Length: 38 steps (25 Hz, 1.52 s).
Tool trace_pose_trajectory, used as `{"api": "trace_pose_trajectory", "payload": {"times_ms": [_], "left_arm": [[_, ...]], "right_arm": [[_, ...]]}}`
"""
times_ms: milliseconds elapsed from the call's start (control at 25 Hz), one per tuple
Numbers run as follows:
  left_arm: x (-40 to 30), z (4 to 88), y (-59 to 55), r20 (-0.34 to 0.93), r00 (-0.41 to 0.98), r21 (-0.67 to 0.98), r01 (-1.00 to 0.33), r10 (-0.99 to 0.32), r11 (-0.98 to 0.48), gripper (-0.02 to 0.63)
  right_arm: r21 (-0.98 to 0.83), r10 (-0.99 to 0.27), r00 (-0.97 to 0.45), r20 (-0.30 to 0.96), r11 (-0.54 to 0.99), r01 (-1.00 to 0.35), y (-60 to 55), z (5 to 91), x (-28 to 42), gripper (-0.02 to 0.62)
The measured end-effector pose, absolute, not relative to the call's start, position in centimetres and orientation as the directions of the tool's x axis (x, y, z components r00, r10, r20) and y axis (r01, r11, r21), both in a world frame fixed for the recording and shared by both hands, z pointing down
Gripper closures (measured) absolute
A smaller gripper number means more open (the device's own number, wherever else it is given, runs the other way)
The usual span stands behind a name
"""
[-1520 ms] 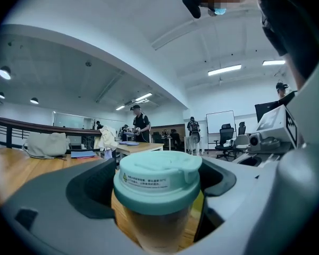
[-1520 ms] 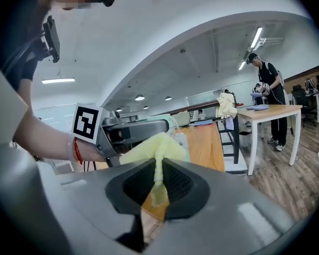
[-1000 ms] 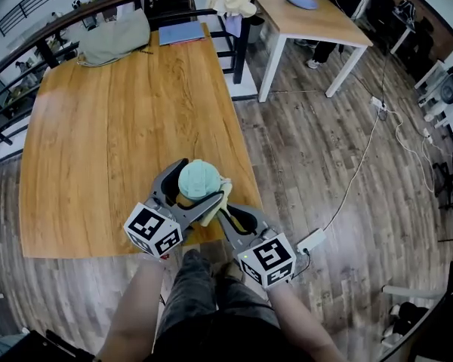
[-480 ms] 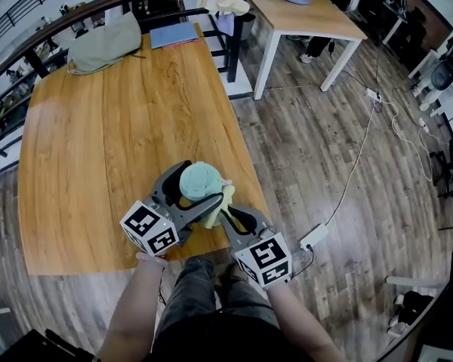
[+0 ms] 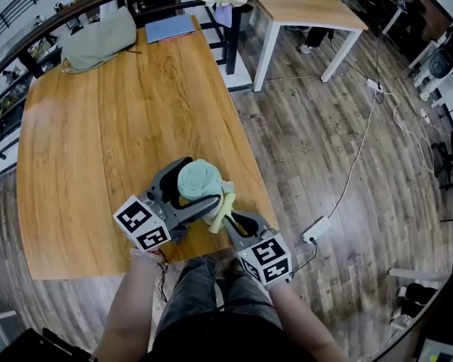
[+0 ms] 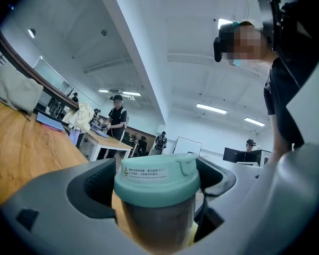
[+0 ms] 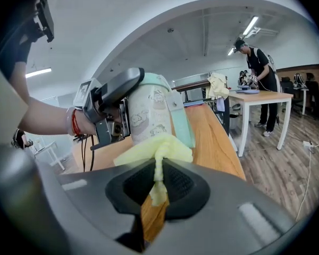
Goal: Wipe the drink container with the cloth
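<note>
My left gripper is clamped on the drink container, one jaw pressing each side of its body just under the mint-green lid. The container is held above the near edge of the wooden surface, close to my body, with its lid facing up toward the head camera. My right gripper is pressed together on a pale yellow cloth, pinching a twisted fold of it. The loose part of the cloth bunches out in front of the jaws and lies against the container's pale printed side. A grey bag sits at the surface's far end, well apart.
</note>
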<state>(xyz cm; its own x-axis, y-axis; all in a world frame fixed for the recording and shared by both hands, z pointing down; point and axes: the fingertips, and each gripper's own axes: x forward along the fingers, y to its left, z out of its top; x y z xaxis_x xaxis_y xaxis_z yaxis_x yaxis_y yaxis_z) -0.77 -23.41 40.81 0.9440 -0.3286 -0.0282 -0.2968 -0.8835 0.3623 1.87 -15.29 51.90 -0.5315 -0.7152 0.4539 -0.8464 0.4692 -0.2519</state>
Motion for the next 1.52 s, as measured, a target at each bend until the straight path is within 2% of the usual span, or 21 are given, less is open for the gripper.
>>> {"api": "trace_pose_trajectory", "payload": {"times_ms": [240, 520, 720, 960, 1240, 1520], "left_arm": [[-1.0, 40.8, -23.3, -0.046, 0.96, 0.364, -0.242, -0.277, -0.899, 0.146], [-1.1, 40.7, -23.1, -0.057, 0.967, 0.361, -0.211, -0.247, -0.908, 0.146], [-0.7, 40.7, -22.5, -0.054, 0.975, 0.348, -0.183, -0.214, -0.919, 0.146], [-1.5, 40.7, -22.4, -0.056, 0.977, 0.354, -0.174, -0.206, -0.919, 0.146], [-1.9, 40.7, -22.6, -0.058, 0.98, 0.358, -0.159, -0.192, -0.92, 0.146], [-1.2, 40.4, -21.6, -0.013, 0.993, 0.297, -0.106, -0.115, -0.949, 0.146]], "right_arm": [[-0.257, -0.685, -0.541, 0.488, 0.479, -0.839, -15.2, 53.0, 2.0, 0.552], [-0.225, -0.738, -0.605, 0.3, 0.561, -0.796, -17.8, 46.1, 2.3, 0.552], [-0.222, -0.728, -0.637, 0.255, 0.597, -0.771, -19.4, 43.7, 2.7, 0.552], [-0.219, -0.688, -0.659, 0.305, 0.623, -0.751, -19.7, 45.3, 2.2, 0.552], [-0.294, -0.633, -0.646, 0.426, 0.579, -0.761, -18.0, 50.7, 2.5, 0.552], [-0.29, -0.576, -0.593, 0.562, 0.535, -0.794, -16.3, 54.2, 2.3, 0.552]]}}
